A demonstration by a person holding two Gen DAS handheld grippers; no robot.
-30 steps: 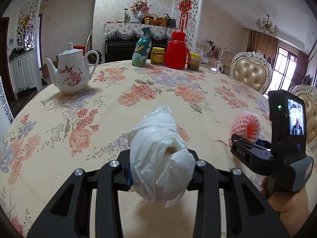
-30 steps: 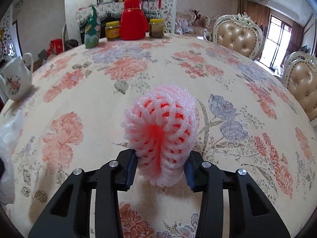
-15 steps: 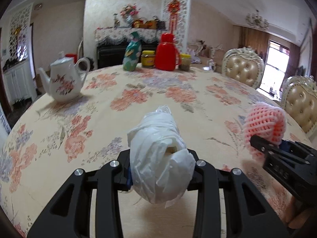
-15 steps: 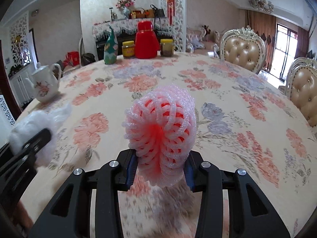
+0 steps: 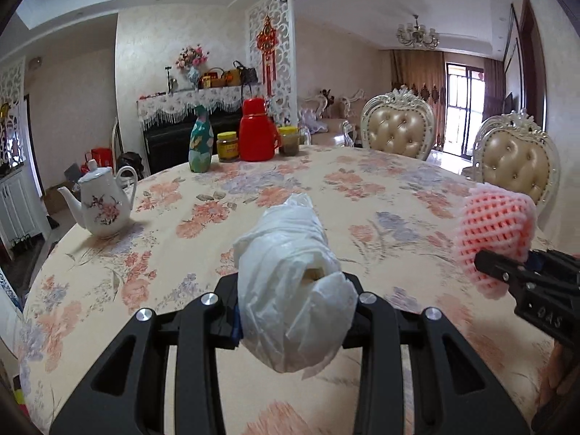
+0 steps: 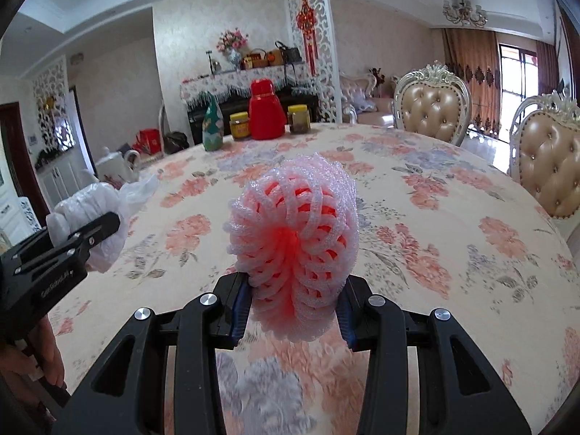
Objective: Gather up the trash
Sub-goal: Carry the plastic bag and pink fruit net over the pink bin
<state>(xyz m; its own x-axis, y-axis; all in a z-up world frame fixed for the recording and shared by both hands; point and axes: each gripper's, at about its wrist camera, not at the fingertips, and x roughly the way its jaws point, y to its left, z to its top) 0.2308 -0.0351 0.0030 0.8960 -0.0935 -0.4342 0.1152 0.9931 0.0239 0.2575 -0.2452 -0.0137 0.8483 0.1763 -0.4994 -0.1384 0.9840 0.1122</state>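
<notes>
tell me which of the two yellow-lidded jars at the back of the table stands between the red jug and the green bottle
The yellow-lidded jar with the yellow label stands between the green bottle and the red jug. The darker jar is on the jug's other side.

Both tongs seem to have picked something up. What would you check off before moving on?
1. Left tongs clamp the white plastic bag: ok.
2. Right tongs clamp the pink foam net: ok.
3. Both pieces lifted off the table: ok.
4. Teapot and red flask stand away from both tongs: ok.
5. Trash bin in sight: not ok, neither view shows one.
</notes>
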